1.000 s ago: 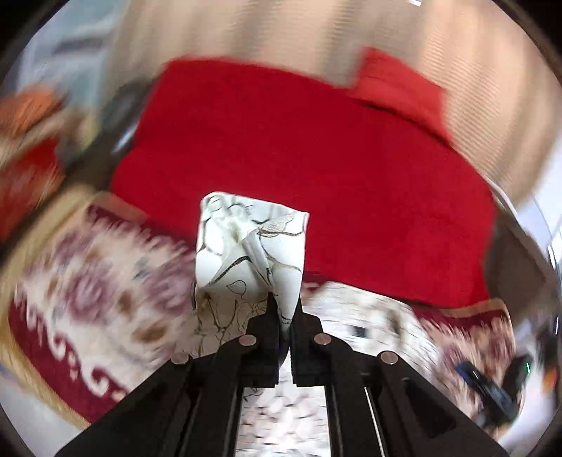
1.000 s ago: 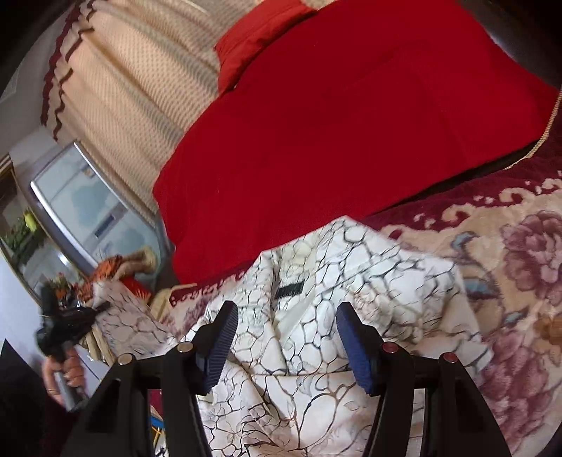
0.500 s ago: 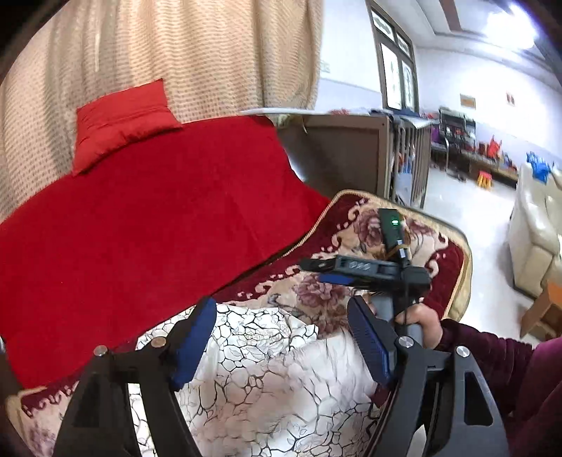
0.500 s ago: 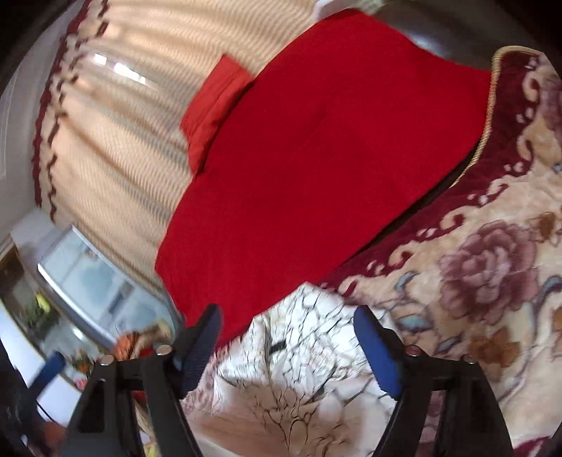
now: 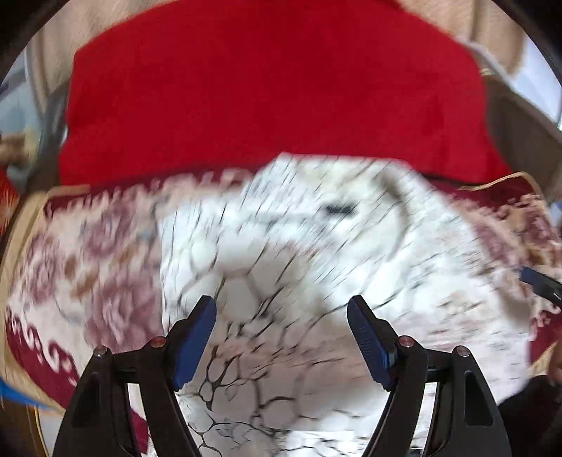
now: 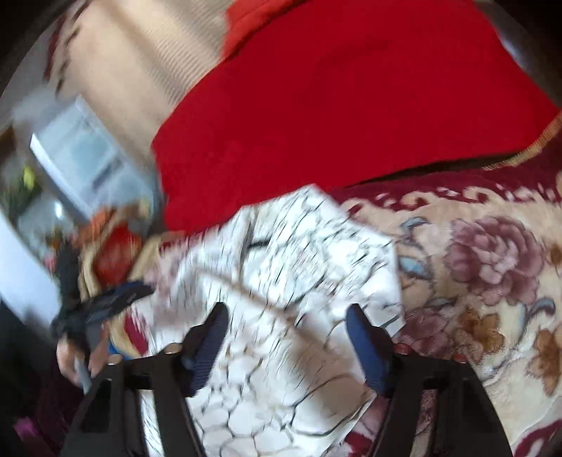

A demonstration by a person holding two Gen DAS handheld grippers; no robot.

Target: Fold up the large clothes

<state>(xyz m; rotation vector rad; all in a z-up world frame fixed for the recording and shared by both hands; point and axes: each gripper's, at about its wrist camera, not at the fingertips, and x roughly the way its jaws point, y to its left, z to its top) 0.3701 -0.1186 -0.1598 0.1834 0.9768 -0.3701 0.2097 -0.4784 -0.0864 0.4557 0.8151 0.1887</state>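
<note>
A white garment with a black crackle print [image 5: 302,253] lies bunched on a floral blanket [image 5: 87,267]. Its black neck label [image 5: 339,210] faces up. My left gripper [image 5: 281,309] is open and empty, held over the garment's near part. The garment also shows in the right wrist view [image 6: 281,281], partly folded, with its label [image 6: 258,243] near the far edge. My right gripper [image 6: 286,316] is open and empty above it. The left gripper and the hand holding it show at the left of the right wrist view [image 6: 102,306]. Both views are motion-blurred.
A red cover [image 5: 274,88] on a sofa or bed lies behind the blanket, with a red cushion [image 6: 260,17] and beige curtains [image 6: 147,56] beyond. The floral blanket [image 6: 491,267] spreads right of the garment. Cluttered items [image 6: 109,253] and a window [image 6: 80,154] are at the left.
My left gripper let go of the garment, which it gripped a second ago, and has swung back to face it from above. My right gripper stayed open and moved lower over the garment.
</note>
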